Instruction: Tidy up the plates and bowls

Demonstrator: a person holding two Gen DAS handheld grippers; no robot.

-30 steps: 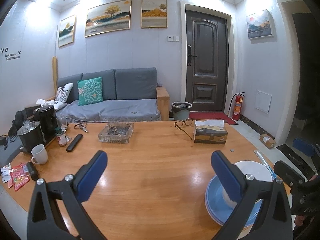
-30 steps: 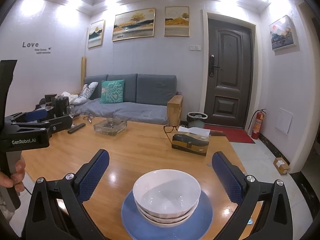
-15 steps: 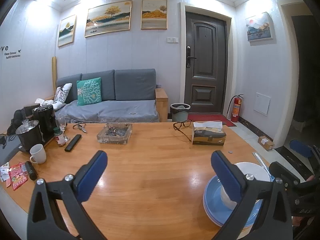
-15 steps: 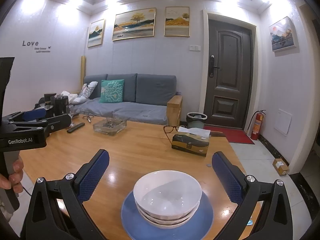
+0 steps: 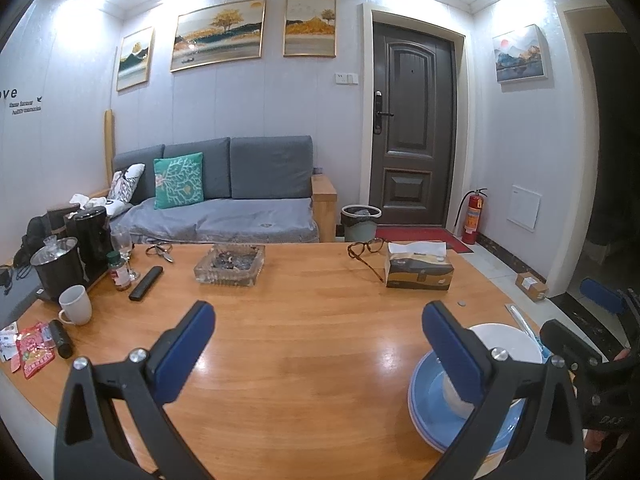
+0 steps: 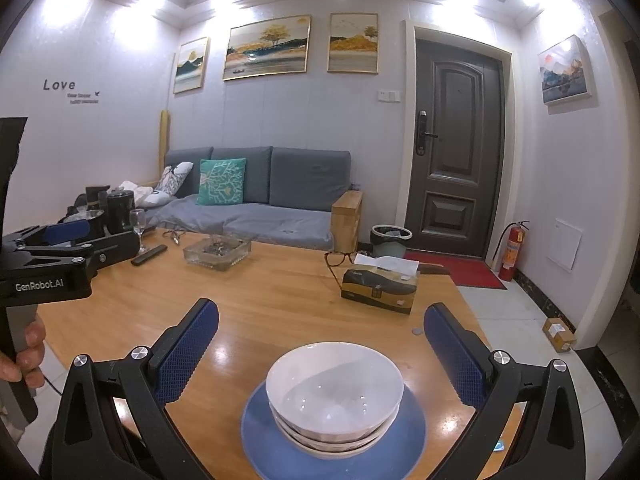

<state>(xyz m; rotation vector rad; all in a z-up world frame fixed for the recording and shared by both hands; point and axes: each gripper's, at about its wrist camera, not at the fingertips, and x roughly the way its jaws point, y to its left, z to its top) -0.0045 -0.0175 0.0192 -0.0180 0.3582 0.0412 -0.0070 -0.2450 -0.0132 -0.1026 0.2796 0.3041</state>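
A: Two blue-padded fingers spread wide on the left gripper, over bare wooden table, pinching nothing. From the left wrist, anything else?

B: Stack of blue plates at lower right near the table edge, partly behind the right finger. White bowls seated on the plates. Part of the right gripper just beyond them, at the frame's right border.

A: Farther back?

B: Tissue box with glasses just beside, to its left. Glass ashtray near mid-table. Along the left: remote, white mug, wine glass, small jar, dark kettle, red snack packets.

A: And from the right wrist?

B: Right gripper also spread wide, gripping nothing, fingers flanking the stack without touching. Nested white bowls centred on the blue plates, close to the near edge of the table. Coin near the right finger.

A: At the left border?

B: Left gripper seen side-on, held by a hand on its handle. Beyond: ashtray, tissue box, glasses, grey sofa against the wall.
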